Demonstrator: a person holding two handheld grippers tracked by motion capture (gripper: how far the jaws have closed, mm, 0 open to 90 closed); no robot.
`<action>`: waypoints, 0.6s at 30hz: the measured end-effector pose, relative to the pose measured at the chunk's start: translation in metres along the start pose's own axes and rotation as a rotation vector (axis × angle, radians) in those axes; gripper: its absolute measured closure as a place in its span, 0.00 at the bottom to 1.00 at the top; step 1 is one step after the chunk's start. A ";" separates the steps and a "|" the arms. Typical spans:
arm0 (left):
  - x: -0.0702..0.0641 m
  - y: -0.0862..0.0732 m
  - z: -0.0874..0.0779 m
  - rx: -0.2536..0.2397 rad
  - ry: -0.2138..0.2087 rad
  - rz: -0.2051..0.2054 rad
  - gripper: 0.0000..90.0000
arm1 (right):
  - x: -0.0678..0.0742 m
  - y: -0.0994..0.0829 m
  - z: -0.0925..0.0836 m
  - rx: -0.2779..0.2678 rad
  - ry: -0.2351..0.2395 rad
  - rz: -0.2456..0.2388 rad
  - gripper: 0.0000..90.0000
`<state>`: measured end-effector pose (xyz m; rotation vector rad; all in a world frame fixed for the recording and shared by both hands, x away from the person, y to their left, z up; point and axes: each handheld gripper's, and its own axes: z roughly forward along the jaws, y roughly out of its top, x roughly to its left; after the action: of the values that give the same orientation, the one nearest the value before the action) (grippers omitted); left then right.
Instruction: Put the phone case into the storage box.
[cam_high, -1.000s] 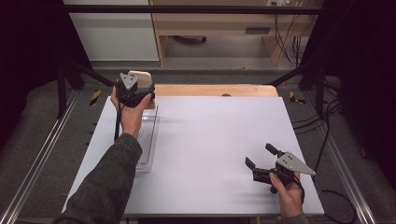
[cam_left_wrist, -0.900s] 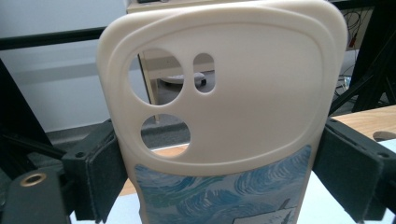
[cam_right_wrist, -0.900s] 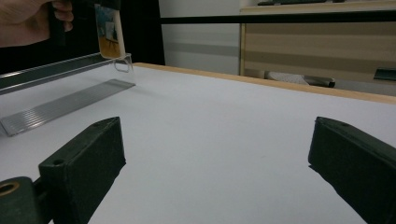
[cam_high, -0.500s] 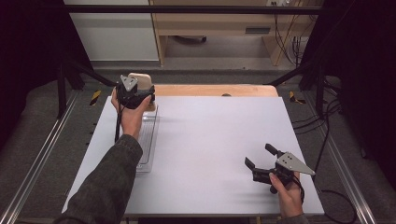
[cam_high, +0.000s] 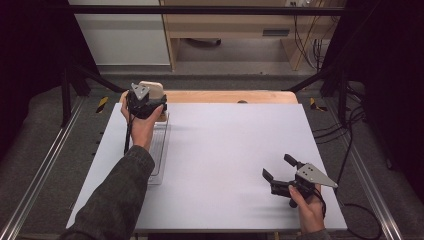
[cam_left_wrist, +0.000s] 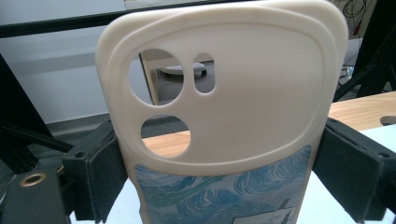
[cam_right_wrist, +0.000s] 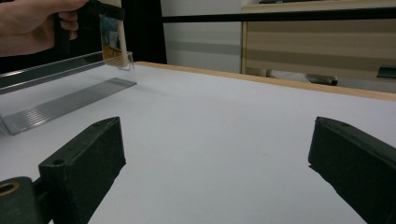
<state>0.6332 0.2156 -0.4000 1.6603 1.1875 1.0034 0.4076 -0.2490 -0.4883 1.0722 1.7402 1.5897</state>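
**Left gripper clamps phone case, right sits idle**

Left gripper (cam_high: 150, 98) grips a cream phone case (cam_left_wrist: 224, 93) btwn both jaws, pads pressed on its two long edges. Case stands upright, camera cutouts at top, blue swirl print on lower part. Just below the gripper lies a clear acrylic tray (cam_high: 159, 150), at the left side of the white table (cam_high: 235, 150). Right gripper (cam_high: 280, 170) rests low on the table, well apart from the case, jaws spread wide w/ nothing btwn them, only bare tabletop ahead.
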 end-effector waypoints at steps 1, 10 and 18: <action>0.000 0.000 0.000 0.002 -0.001 0.001 0.11 | 0.000 0.000 0.000 0.000 0.000 -0.002 0.04; 0.000 -0.005 0.003 0.012 0.000 -0.008 0.11 | 0.000 -0.001 0.001 0.002 0.002 0.001 0.04; 0.002 -0.010 0.003 0.025 0.001 -0.015 0.11 | -0.002 0.000 -0.001 -0.012 0.001 0.009 0.04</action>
<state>0.6337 0.2193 -0.4098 1.6683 1.2159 0.9835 0.4083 -0.2514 -0.4888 1.0758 1.7267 1.6040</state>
